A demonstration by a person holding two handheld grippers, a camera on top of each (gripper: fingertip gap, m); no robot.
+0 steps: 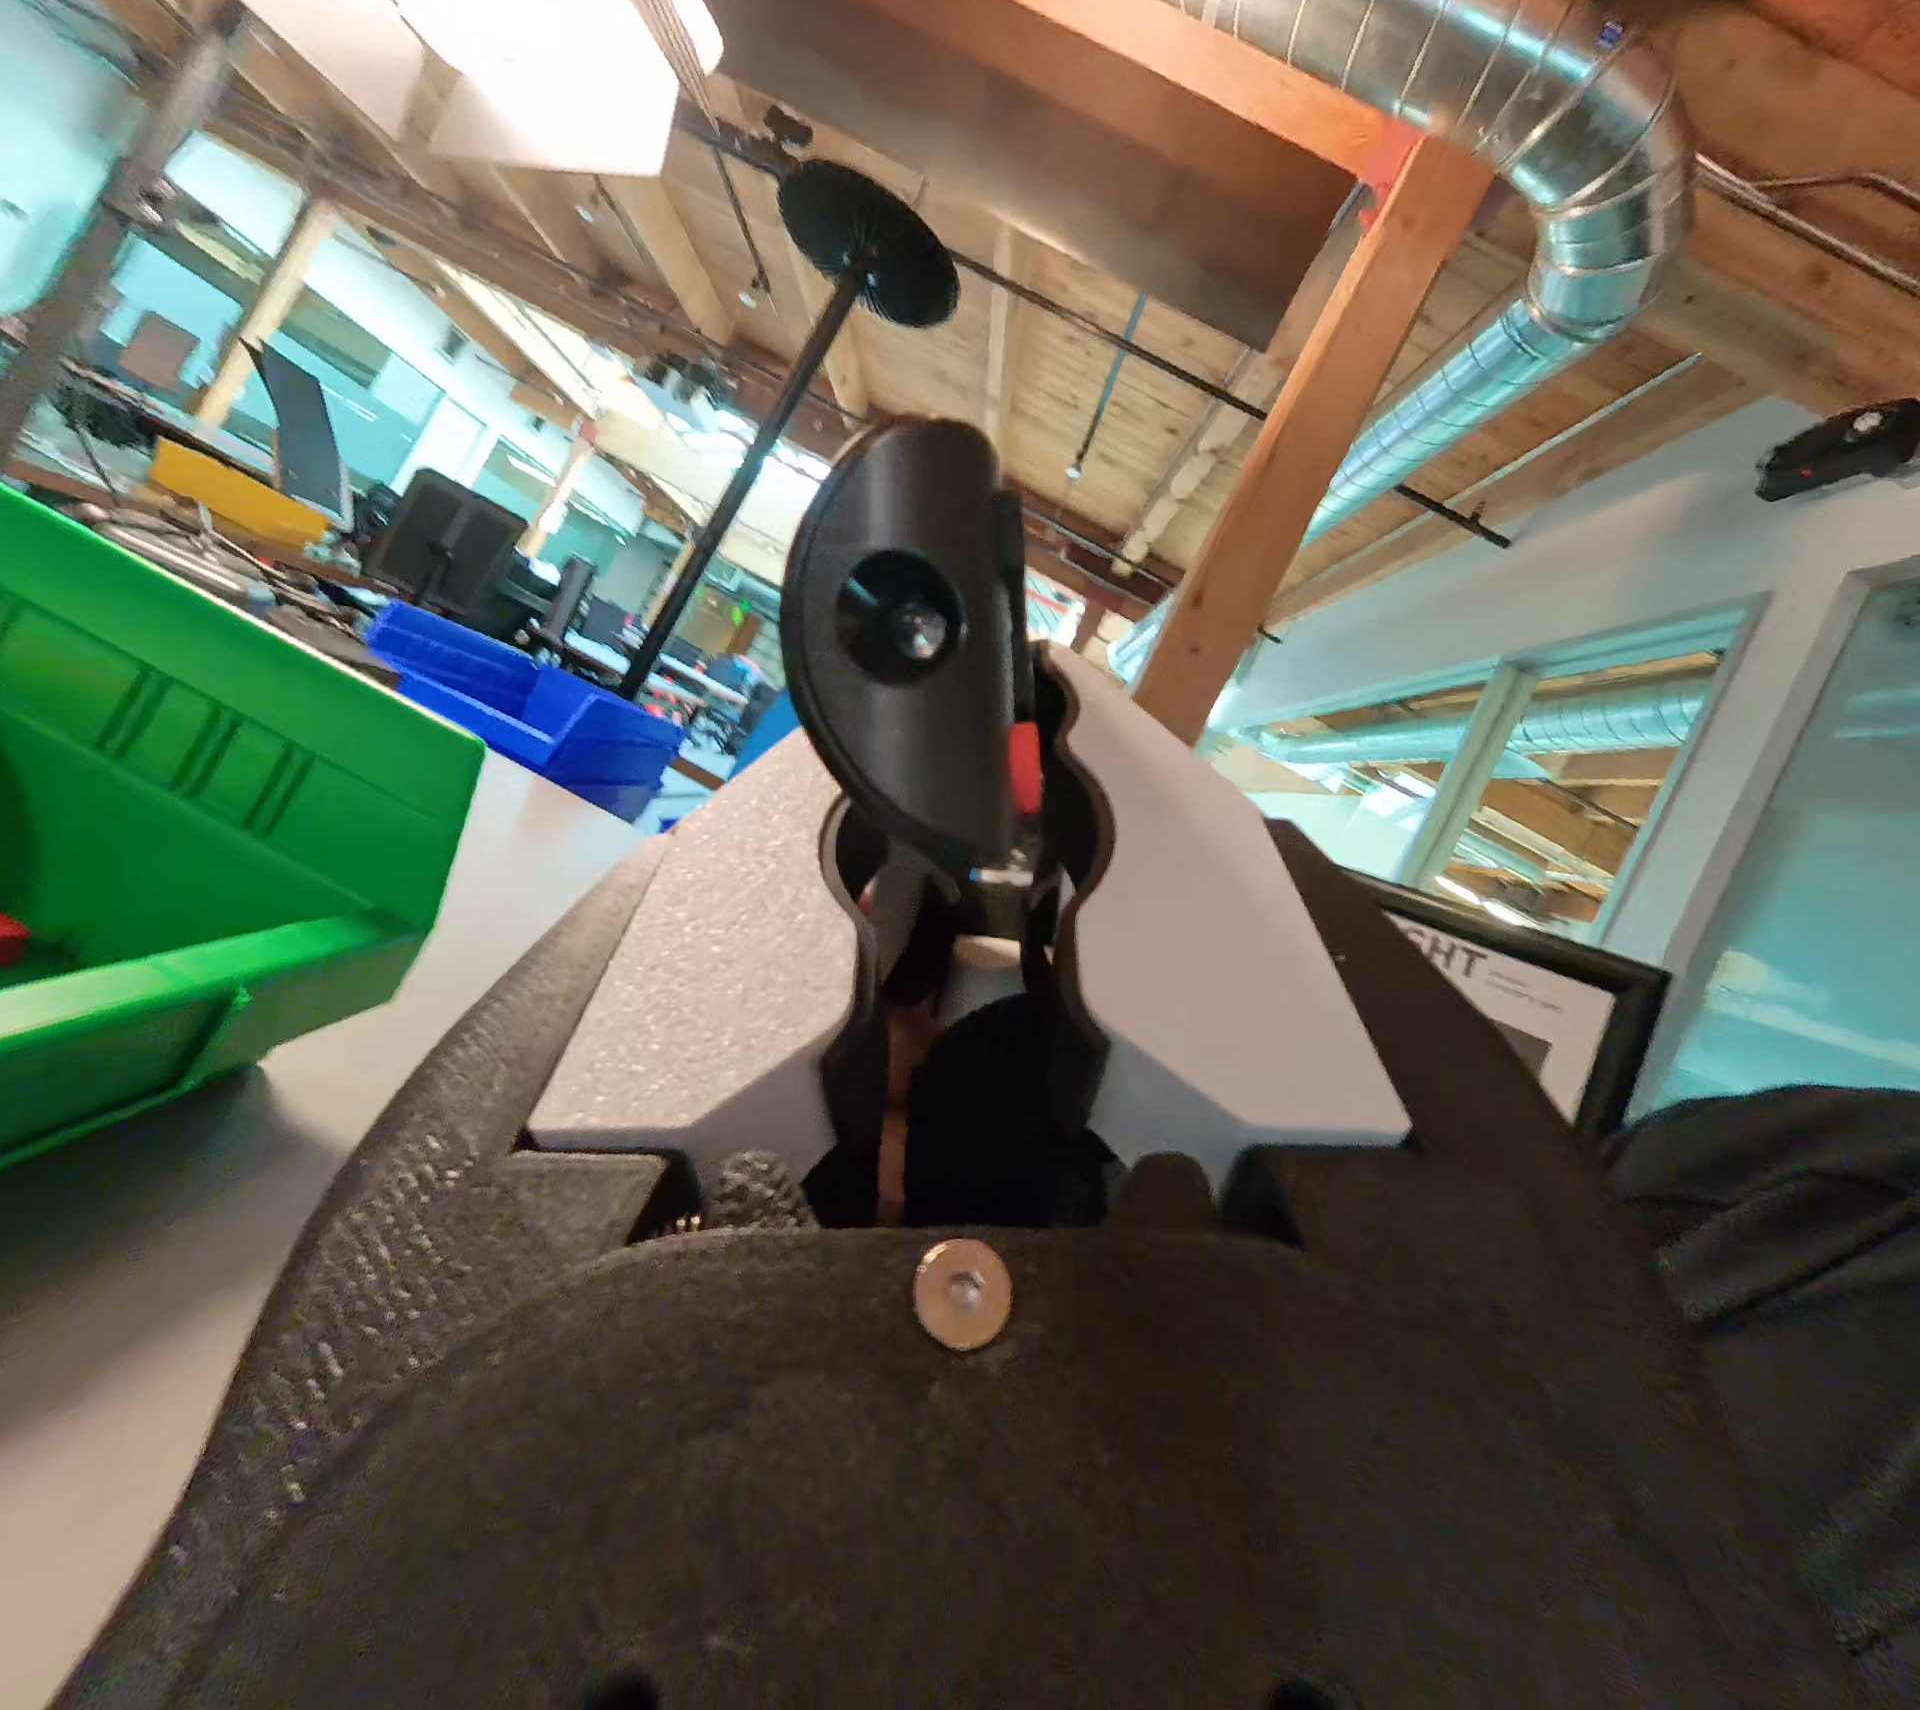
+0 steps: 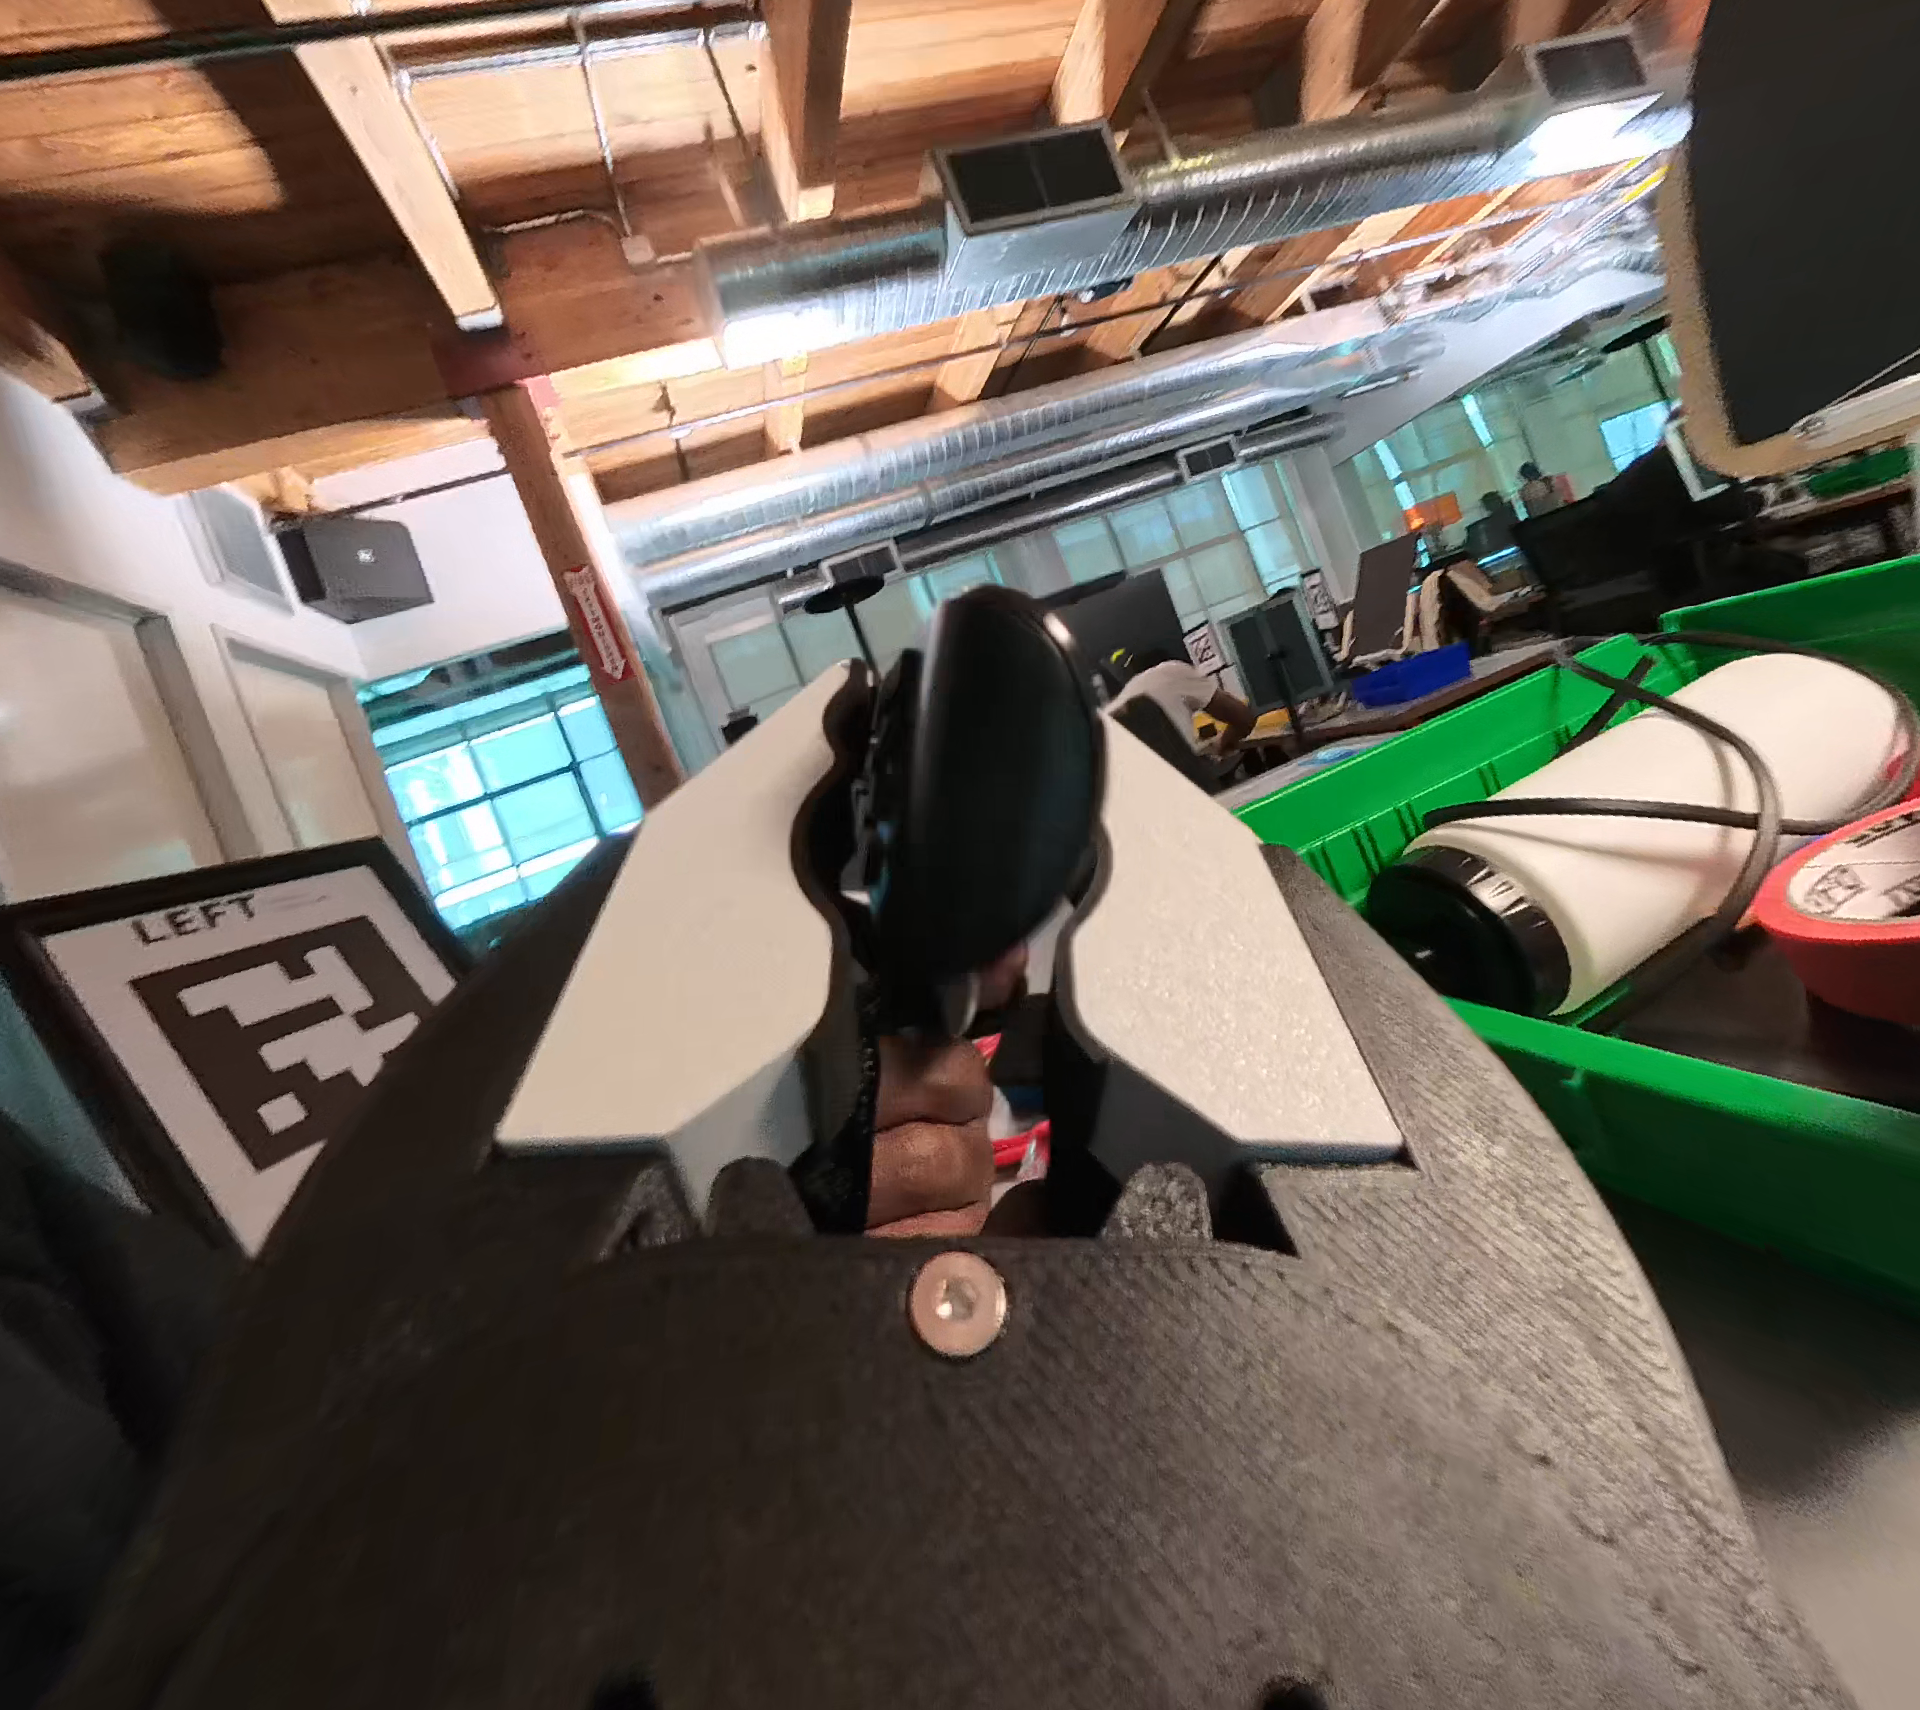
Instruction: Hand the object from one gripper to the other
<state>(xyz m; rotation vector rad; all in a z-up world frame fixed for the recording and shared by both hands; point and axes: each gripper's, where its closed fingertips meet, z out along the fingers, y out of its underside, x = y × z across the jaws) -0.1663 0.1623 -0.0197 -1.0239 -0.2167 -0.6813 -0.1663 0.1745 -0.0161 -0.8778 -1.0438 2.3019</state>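
Left claw: your left claw [image 1: 961, 839] is closed down on the black object [image 1: 899, 652], gripping its lower end between the grey fingers [image 1: 707, 933]; most of the object stands up past the fingertips.
Right claw: your right claw [image 2: 961, 839] has its grey fingers [image 2: 686, 943] drawn in around the same black object [image 2: 987, 787]. From its own view you cannot tell for certain that both pads press on it.
Where it is: held in the air between the two claws, which face each other, above the bench [image 1: 125, 1265] and beside the green bin [image 2: 1475, 767].
Risk, early release: if you open one claw before the other truly bites, the object will likely drop toward the bench or the bin.
Risk, twist: both claws hold low on a rounded body, so pulling apart at an angle could lever it out of the pads.
Risk, slip: the shell looks smooth, which would give the pads little purchase.
Look of the object: black, glossy, half-moon shaped, with a round recess on one flat side and a small red tab at its edge.
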